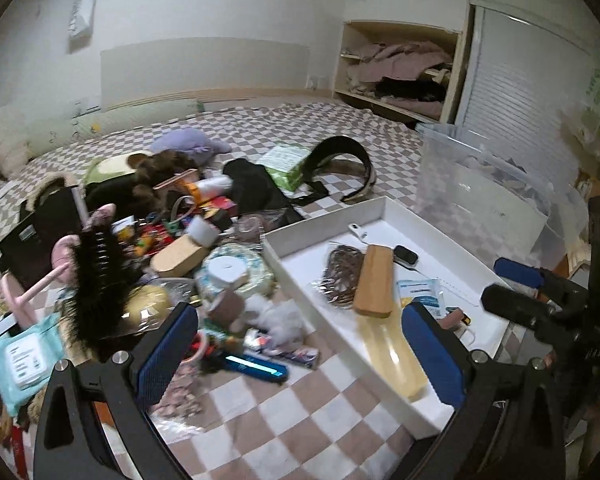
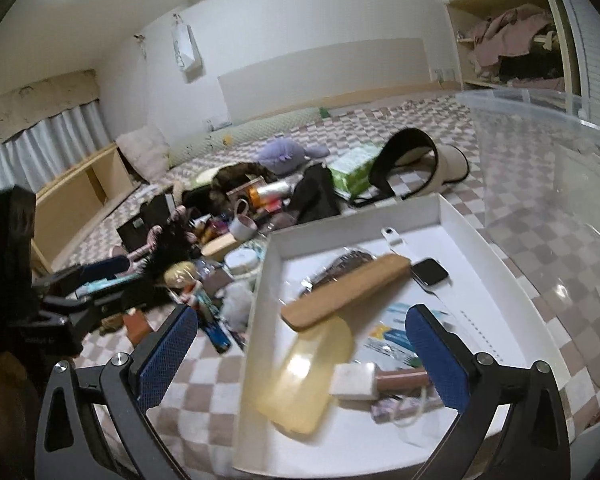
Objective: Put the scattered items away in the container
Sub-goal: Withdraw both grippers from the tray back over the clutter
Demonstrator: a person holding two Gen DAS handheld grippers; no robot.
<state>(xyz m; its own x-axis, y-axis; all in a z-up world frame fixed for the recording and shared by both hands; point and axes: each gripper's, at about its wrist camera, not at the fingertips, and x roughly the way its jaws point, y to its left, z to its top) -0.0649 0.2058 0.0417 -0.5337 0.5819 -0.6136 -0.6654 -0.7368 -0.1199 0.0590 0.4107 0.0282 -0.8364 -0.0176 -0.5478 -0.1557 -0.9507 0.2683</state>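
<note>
Left wrist view: my left gripper (image 1: 300, 344) was released, jaws wide apart, empty, above the checked bedcover (image 1: 268, 432) at the tray's (image 1: 328, 304) near corner. My right gripper (image 2: 304, 356) was likewise released and empty, over the tray. Inside lay a yellow case (image 2: 300, 384), a wooden block (image 2: 348, 292) and a watch (image 2: 430, 271). Beyond, left, sat the clutter pile (image 1: 148, 248); right, a clear bin (image 1: 480, 200).
</note>
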